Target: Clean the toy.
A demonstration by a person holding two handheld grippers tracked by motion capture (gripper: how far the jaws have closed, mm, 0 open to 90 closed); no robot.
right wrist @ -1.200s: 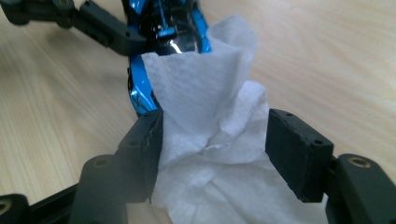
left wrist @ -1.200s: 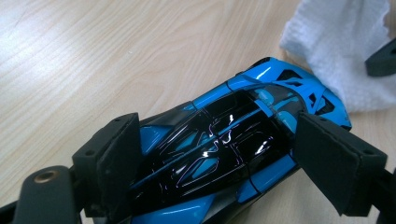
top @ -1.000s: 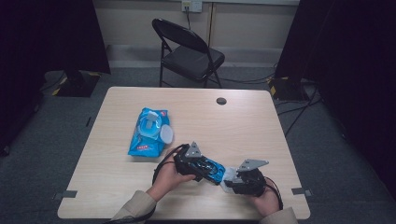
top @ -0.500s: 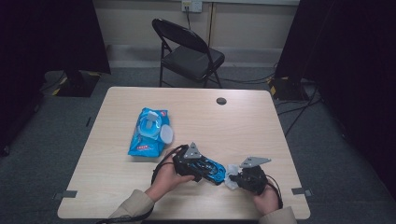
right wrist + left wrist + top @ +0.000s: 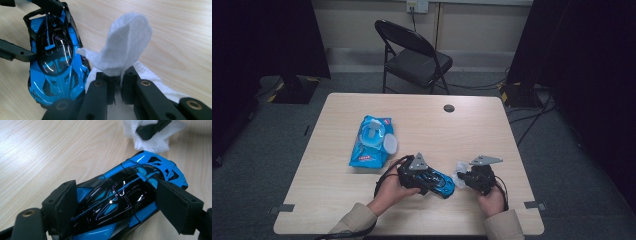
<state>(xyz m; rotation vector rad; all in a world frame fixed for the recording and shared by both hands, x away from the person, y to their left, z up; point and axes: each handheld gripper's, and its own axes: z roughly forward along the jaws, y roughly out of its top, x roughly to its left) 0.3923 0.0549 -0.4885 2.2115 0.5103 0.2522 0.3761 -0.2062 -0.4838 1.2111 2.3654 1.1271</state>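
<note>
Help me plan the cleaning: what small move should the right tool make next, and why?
Probably bring the right tool across so the wipe lands on the car. Its jaws have just closed and now pinch the wipe, which hangs beside the car's side. The left tool clamps the car on the table, so the car should stay put for wiping.

The high view looks forward and down over the whole table from the near side. Both gripper views ride low and close (jaws at the bottom), facing each other across the blue toy car.
</note>
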